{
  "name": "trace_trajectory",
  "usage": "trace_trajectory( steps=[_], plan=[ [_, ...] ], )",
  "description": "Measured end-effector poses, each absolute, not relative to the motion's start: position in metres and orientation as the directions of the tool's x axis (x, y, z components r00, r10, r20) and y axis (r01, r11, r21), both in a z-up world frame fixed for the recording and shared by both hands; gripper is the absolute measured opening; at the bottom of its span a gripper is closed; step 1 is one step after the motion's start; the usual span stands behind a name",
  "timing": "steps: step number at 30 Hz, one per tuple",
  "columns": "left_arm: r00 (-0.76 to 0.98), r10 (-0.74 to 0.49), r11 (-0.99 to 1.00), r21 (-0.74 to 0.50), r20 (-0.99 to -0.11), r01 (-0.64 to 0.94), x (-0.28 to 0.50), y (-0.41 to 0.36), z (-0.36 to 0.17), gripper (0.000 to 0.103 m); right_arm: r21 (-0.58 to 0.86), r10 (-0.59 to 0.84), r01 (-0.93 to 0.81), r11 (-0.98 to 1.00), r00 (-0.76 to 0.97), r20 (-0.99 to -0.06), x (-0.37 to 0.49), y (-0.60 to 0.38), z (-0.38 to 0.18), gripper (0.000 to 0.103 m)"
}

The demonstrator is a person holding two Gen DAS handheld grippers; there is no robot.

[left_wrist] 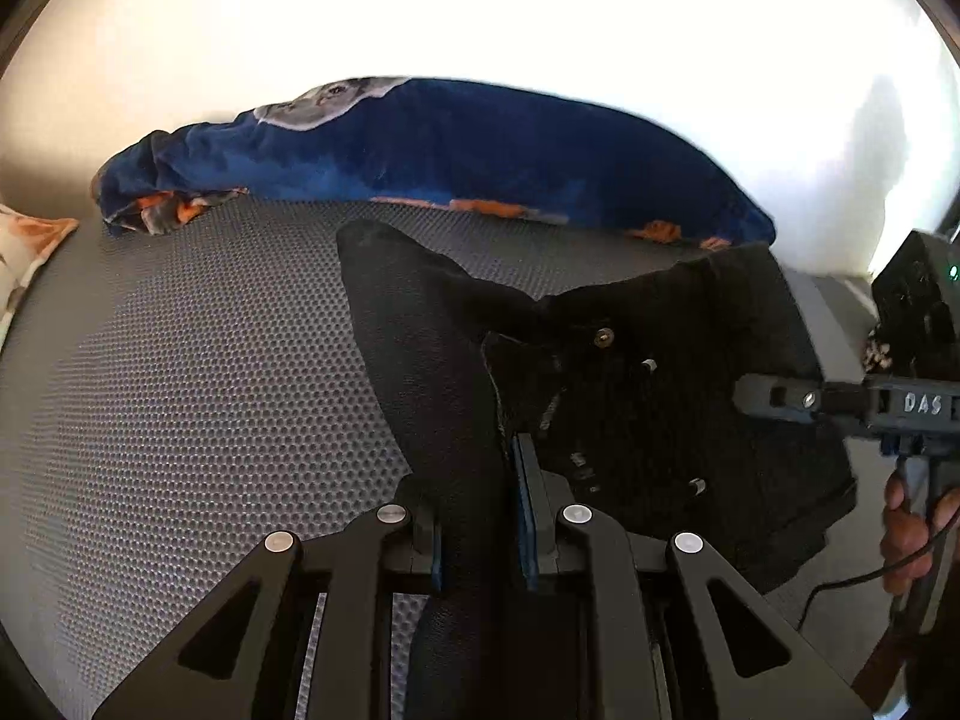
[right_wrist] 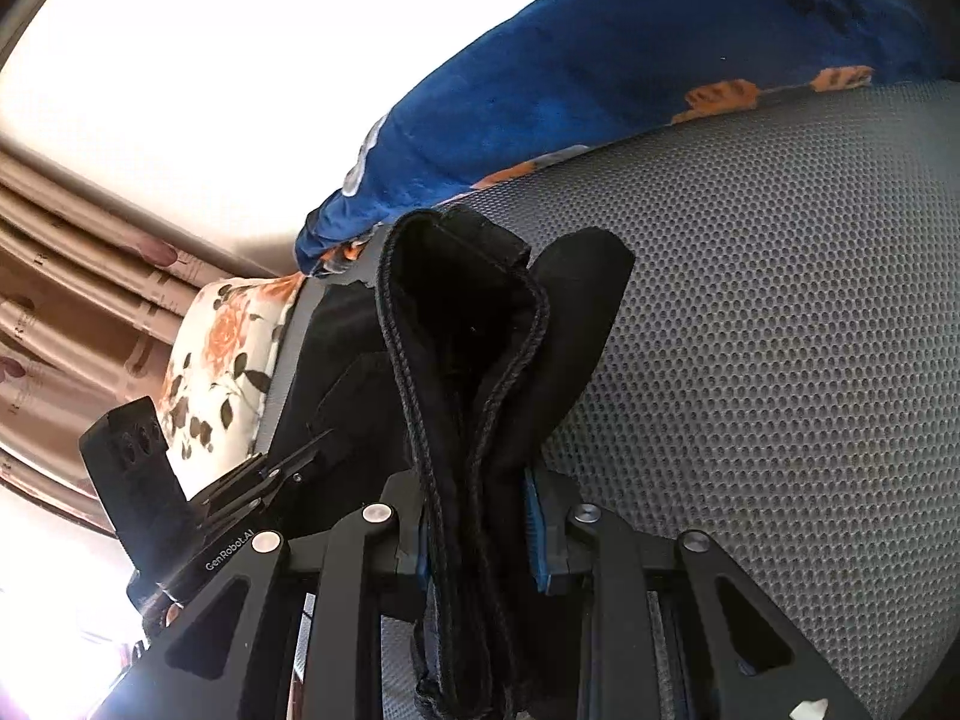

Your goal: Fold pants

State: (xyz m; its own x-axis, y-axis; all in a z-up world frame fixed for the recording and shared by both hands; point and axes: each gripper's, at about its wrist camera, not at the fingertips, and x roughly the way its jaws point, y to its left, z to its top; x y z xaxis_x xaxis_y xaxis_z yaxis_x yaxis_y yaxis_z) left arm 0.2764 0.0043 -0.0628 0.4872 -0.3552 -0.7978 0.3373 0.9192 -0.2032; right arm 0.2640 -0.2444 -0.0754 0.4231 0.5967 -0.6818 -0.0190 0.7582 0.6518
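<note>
Black pants [left_wrist: 630,372] lie partly lifted over a grey honeycomb mat [left_wrist: 210,390]. My left gripper [left_wrist: 480,516] is shut on a black fold of a pant leg that runs up between its blue pads. My right gripper [right_wrist: 480,522] is shut on the stitched waistband end of the pants [right_wrist: 462,330], which stands up bunched between its pads. The right gripper also shows in the left wrist view [left_wrist: 780,399] at the pants' right edge. The left gripper shows in the right wrist view [right_wrist: 282,468] at lower left.
A rolled blue blanket [left_wrist: 480,150] with orange print lies along the mat's far edge, against a bright wall. A floral pillow [right_wrist: 222,360] sits at the mat's left end, with brown curtains [right_wrist: 72,276] behind it.
</note>
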Motion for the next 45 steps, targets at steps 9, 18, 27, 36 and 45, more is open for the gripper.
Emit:
trace_trajectory(
  steps=[9,18,27,36,45],
  plan=[
    [0.454,-0.331,0.927,-0.195,-0.827,0.32,0.285,0.018,-0.097,0.025,0.629,0.564,0.027,0.777,0.413,-0.715,0.276,-0.269,-0.105,0.024],
    [0.48,-0.255,0.952,-0.13,-0.84,0.278,0.285,0.016,-0.113,0.056,0.519,0.45,0.067,0.852,0.411,-0.793,0.272,-0.267,-0.124,0.049],
    [0.535,-0.132,0.972,-0.002,-0.835,0.236,0.253,0.021,-0.097,0.068,0.399,0.331,0.064,0.915,0.447,-0.831,0.248,-0.25,-0.103,0.057],
    [0.571,-0.059,0.993,0.013,-0.819,0.12,0.18,0.034,-0.068,0.068,0.243,0.168,0.047,0.969,0.597,-0.785,0.178,-0.229,-0.051,0.085],
    [0.626,-0.031,0.998,0.009,-0.779,0.06,0.114,0.038,-0.041,0.075,0.143,0.09,0.026,0.989,0.658,-0.747,0.121,-0.187,-0.03,0.099]
  ],
)
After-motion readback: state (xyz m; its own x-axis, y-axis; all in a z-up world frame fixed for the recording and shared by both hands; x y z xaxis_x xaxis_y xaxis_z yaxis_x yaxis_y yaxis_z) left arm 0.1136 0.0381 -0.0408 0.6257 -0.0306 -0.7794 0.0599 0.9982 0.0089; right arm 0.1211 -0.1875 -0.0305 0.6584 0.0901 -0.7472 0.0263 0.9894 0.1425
